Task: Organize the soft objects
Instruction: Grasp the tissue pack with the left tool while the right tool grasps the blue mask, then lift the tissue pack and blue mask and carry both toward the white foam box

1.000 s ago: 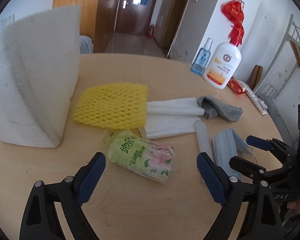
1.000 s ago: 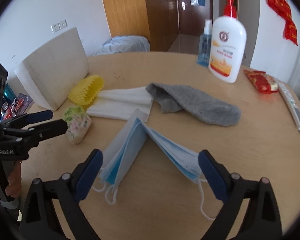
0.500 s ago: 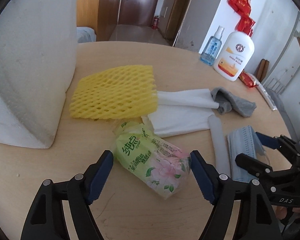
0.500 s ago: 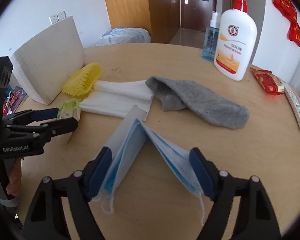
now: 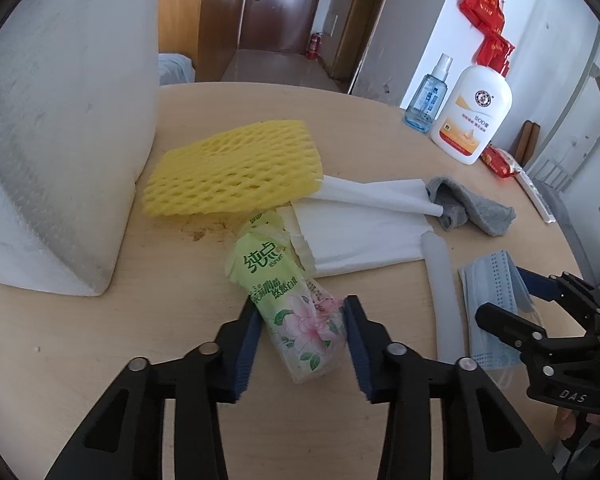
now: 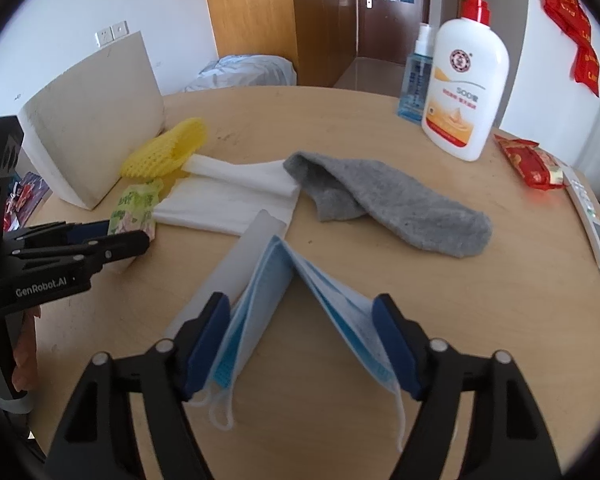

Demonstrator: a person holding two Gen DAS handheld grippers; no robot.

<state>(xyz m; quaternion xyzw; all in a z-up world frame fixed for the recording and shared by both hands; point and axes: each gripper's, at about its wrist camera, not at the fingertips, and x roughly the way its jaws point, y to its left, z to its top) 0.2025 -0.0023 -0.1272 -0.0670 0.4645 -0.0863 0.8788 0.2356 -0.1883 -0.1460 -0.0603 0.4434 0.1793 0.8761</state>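
Note:
A green tissue pack (image 5: pixel 288 300) with a pink flower print lies on the round wooden table (image 5: pixel 100 360). My left gripper (image 5: pixel 302 344) is closed around its near end, both pads touching its sides. A stack of blue face masks (image 6: pixel 296 304) stands tented on the table. My right gripper (image 6: pixel 300 340) straddles the stack, its jaws narrowed against the outer edges. A yellow foam net (image 5: pixel 236 168), white folded paper towels (image 5: pixel 364 232) and a grey sock (image 6: pixel 384 200) lie behind.
A large white foam block (image 5: pixel 60 140) stands at the left. A lotion pump bottle (image 6: pixel 464 88), a blue spray bottle (image 6: pixel 414 80), a red snack packet (image 6: pixel 532 160) and a remote (image 6: pixel 592 220) sit at the far right. A white tube (image 5: pixel 444 292) lies beside the masks.
Both grippers moved forward and narrowed. The left one has closed onto the tissue pack. The right one has closed in around the mask stack.

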